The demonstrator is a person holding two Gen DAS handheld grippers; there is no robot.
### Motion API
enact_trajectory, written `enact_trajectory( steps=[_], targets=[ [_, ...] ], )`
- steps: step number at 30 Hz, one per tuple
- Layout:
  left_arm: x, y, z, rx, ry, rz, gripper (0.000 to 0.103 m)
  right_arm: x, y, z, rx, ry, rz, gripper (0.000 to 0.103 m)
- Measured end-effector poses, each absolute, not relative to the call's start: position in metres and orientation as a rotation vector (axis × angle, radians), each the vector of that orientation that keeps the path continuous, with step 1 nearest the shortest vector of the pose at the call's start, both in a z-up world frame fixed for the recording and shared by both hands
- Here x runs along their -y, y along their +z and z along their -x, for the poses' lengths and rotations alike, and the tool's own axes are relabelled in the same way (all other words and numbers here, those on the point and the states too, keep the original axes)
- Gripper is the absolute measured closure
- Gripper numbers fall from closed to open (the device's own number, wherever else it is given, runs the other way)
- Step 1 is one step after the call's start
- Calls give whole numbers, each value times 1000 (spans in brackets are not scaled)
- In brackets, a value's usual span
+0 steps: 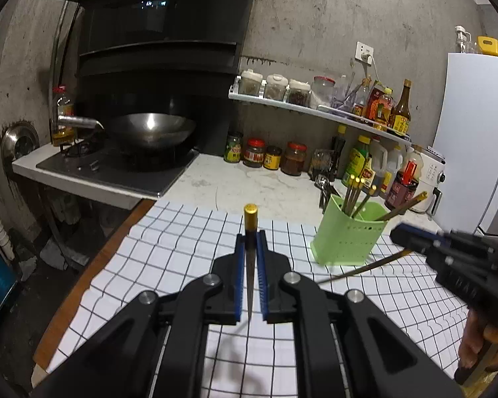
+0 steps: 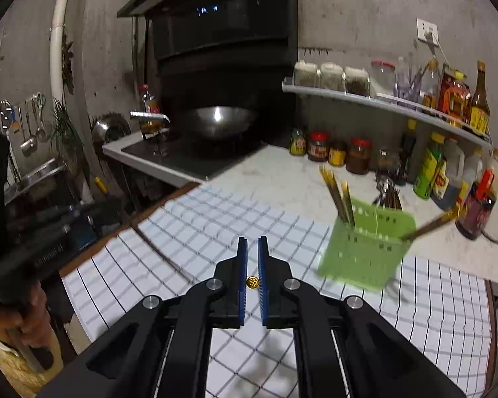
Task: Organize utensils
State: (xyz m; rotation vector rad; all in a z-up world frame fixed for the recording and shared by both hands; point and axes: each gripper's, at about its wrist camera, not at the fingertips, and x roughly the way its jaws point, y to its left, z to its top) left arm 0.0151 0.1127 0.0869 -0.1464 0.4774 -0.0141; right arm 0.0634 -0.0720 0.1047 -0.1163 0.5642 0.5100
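Note:
My left gripper (image 1: pixel 250 236) is shut on a thin chopstick (image 1: pixel 250 220); its gold cap sticks out past the blue pads and its point faces the camera. A green slotted holder (image 1: pixel 347 233) stands ahead to the right on the checked cloth with several gold-capped chopsticks (image 1: pixel 355 192) in it. My right gripper (image 1: pixel 396 232) comes in from the right, shut on another chopstick (image 1: pixel 365 268) that slants down to the left. In the right wrist view that chopstick's gold cap (image 2: pixel 252 282) shows end-on between the pads of the right gripper (image 2: pixel 252 242). The holder (image 2: pixel 365 252) is blurred, ahead to the right. The left gripper (image 2: pixel 83 214) is a dark blur at the left.
A white checked cloth (image 1: pixel 169 252) covers the counter, with the wooden edge (image 1: pixel 83 285) and a drop to the floor at left. Behind are a wok (image 1: pixel 151 131) on the stove, sauce jars (image 1: pixel 265 156), bottles (image 1: pixel 378 165), a spice shelf (image 1: pixel 315 107), spoons (image 1: pixel 325 187) and a white fridge (image 1: pixel 471 139).

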Motion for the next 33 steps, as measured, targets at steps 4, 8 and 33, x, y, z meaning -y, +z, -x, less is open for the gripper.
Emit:
enact_trajectory(
  steps=[4,8,33],
  targets=[
    [-115,94,-21,-458,-7,130,96,70,116,-74,-559,512,104,97],
    [-117,92,-31,-456,6,115,96,68,119,-84,-555,502,99,97],
    [-83,119,-83,-487,-27,74,96,109,98,-124,-609,437,115,98]
  ],
)
